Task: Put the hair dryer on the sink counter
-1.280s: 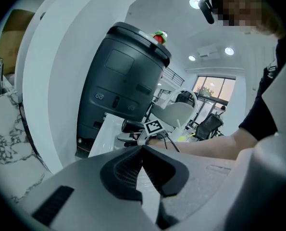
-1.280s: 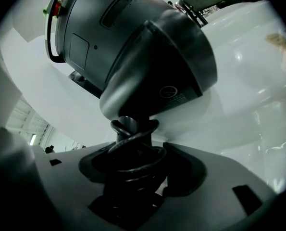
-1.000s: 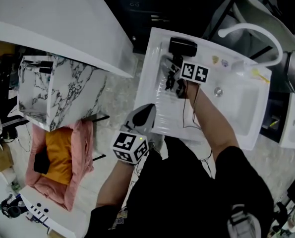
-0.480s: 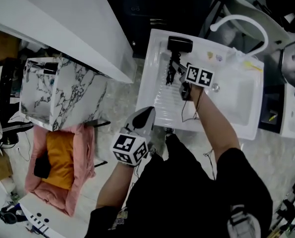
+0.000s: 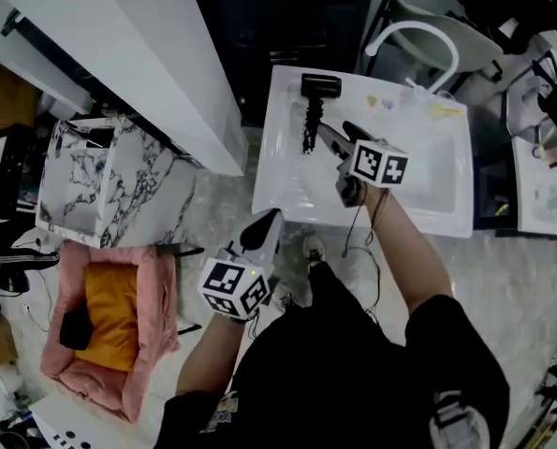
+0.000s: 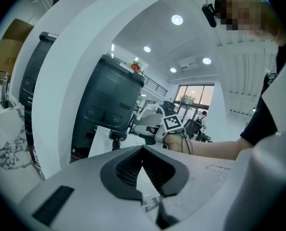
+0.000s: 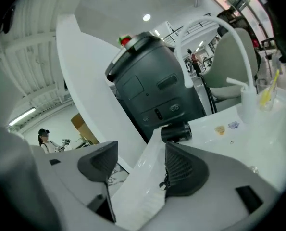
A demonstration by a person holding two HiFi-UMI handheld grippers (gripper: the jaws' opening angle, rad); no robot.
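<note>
Risen off the black hair dryer (image 5: 320, 87), right tool (image 7: 139, 160) gapes empty, ribbed jaws just narrowing.

Bright ceiling spotlights, fisheye edges

Indoor test hall, staged as a bathroom. Evidence: free-standing white sink (image 5: 280, 181) with arched tap (image 5: 434, 34), marble-patterned box (image 5: 156, 190), ceiling spotlights (image 6: 177, 19), cluttered floor (image 5: 224, 209).
</note>
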